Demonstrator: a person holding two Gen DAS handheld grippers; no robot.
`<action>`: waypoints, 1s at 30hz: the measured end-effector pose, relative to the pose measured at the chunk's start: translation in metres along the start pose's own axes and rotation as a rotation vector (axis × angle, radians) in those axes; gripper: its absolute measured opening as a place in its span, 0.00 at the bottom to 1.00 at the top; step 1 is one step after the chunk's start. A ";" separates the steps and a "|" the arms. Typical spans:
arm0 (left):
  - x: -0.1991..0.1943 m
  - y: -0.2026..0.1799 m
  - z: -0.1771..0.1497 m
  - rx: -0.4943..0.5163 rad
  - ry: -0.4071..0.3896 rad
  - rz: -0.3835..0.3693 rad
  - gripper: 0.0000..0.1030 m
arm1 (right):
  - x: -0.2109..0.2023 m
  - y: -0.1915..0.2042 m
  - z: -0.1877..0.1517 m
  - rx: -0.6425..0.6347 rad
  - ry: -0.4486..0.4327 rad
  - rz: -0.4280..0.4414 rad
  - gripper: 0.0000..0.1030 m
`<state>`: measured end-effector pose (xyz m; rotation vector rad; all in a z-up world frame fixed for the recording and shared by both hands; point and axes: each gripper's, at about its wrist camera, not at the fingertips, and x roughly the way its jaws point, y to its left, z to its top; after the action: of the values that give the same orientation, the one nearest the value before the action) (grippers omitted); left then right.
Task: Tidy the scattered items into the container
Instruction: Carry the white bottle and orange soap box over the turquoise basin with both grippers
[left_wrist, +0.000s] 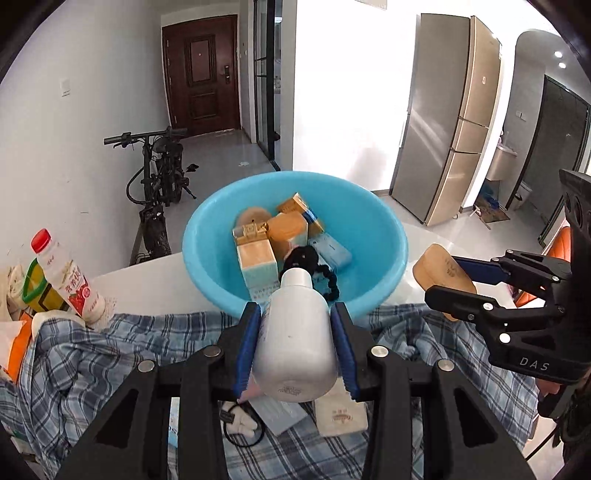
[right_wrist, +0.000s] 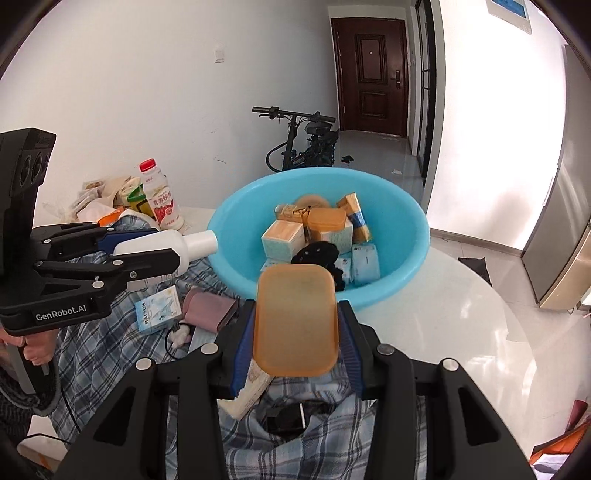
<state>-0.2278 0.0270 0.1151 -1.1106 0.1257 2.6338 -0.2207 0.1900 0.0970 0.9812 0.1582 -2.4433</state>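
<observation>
Both claws loaded, on the way to the basin. Left claw is clamped on a white bottle, cap pointing at the near rim; right claw is clamped on an amber soap case, also just short of the rim. The blue basin sits on the worktop, at the far edge of a plaid cloth. To do this well: carry each item clear over the near rim before letting go, release low onto the pile so nothing bounces out, and stagger the drops, bottle toward the left side, case toward the right, so the claws don't clash. Watch the bottle; it's round and smooth, likely to roll off the boxes. Counts: one basin, two claws, one item in each. Inside the basin roughly seven or eight small boxes and cases plus one black hair tie; exact number hard to tell, they overlap. Still on the cloth: one blue-white carton, one pink pouch, one cream packet. One red-capped drink bottle stands far left.
</observation>
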 end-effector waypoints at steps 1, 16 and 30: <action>0.006 0.002 0.008 -0.004 -0.003 0.006 0.40 | 0.004 -0.002 0.008 -0.002 -0.002 -0.007 0.40; 0.118 0.042 0.111 -0.070 0.052 0.028 0.40 | 0.105 -0.068 0.078 0.137 0.135 -0.006 0.40; 0.224 0.059 0.137 -0.118 0.200 -0.033 0.40 | 0.157 -0.080 0.079 0.145 0.238 -0.010 0.40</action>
<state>-0.4882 0.0458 0.0494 -1.4017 -0.0083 2.5237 -0.4057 0.1733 0.0428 1.3372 0.0671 -2.3676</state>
